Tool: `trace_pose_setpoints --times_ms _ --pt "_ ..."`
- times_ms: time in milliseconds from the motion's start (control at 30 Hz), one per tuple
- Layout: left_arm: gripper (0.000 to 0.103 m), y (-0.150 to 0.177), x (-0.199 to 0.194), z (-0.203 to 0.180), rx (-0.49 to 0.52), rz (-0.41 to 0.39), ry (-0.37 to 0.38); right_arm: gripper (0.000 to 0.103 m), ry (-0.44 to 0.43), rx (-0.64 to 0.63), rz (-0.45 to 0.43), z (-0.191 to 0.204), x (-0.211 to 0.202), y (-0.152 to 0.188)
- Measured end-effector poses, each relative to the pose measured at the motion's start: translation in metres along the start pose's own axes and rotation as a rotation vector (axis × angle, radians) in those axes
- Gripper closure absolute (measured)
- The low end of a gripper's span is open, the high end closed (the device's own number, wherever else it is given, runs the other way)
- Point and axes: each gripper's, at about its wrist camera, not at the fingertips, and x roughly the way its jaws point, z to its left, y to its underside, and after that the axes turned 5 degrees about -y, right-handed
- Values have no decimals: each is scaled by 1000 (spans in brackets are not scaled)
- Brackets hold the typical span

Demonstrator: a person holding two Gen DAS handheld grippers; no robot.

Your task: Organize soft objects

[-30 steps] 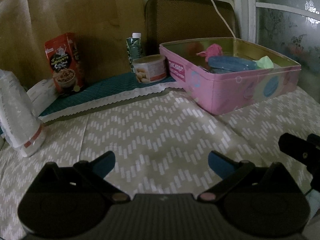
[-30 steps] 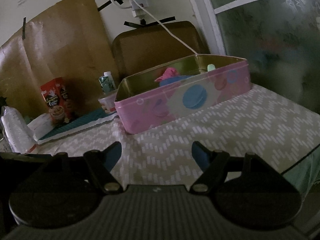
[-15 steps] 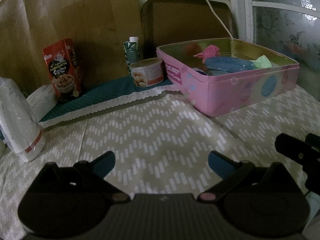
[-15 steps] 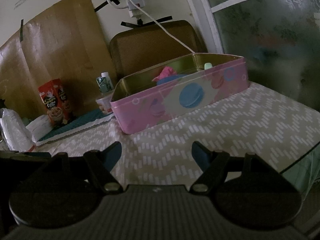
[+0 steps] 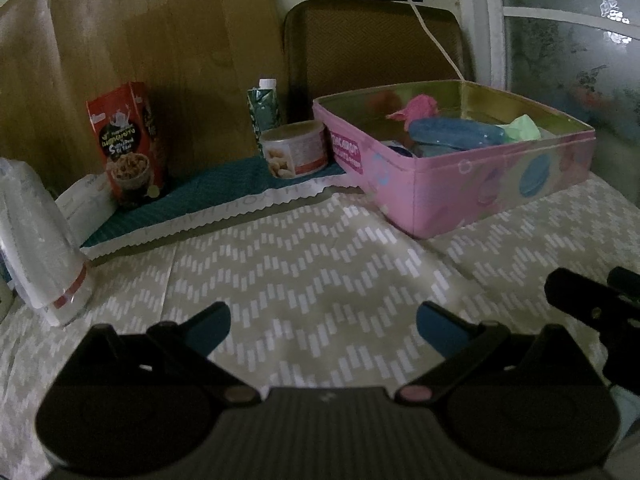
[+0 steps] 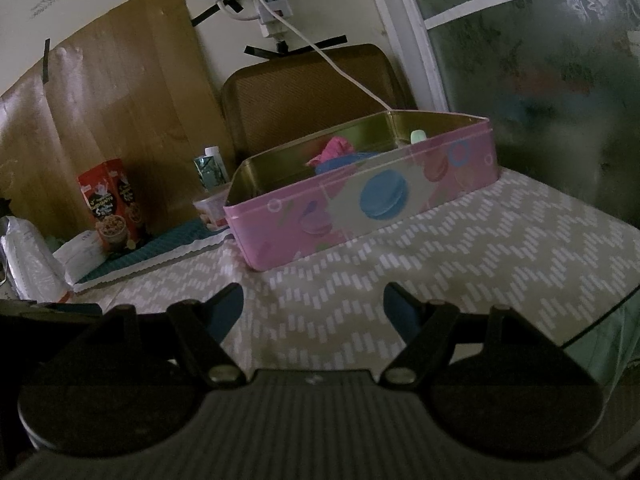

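Soft objects lay together inside the pink macaron-printed tin [image 5: 496, 184], which stood open on the chevron-patterned tablecloth [image 5: 320, 264] toward the far right of the table: a crumpled pink piece [image 5: 418, 108] at the back, a long blue piece [image 5: 456, 134] across the middle, and a pale green piece [image 5: 522, 128] at the right end. What they were made of was hard to say in the dim light; they looked like cloth or plush. From the right wrist view only their tops showed over the tin's near wall.

Left gripper [image 5: 322, 322] hovered low over bare cloth, its blue-tipped fingers [image 5: 208, 326] spread wide with nothing between them. Right gripper [image 6: 314, 306] was likewise spread and empty, facing the tin's long side.

Behind the tin's left end, a short tin can [image 5: 294, 152] and a small green carton [image 5: 264, 108] stood on a teal mat [image 5: 208, 188]. Further left on the mat stood a red cereal box [image 5: 126, 144], and a white plastic packet [image 5: 36, 236] leaned at the table's left edge. A brown chair back [image 5: 372, 40] rose behind the tin
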Motion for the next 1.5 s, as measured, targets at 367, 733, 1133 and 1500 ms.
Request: trace_pose_setpoints --times_ms 367,733,1133,1500 --pt "0 -3 -10 -4 23 -60 -30 24 2 1 -5 1 -1 -1" --pt "0 -6 -15 -5 30 -84 -39 24 -1 -1 -8 0 -1 -3" --pt "0 -3 -14 -12 48 -43 -4 24 -3 1 -10 -3 -3 -4" --pt "0 -2 -13 -14 43 -19 12 24 5 12 -18 -5 -6 -2"
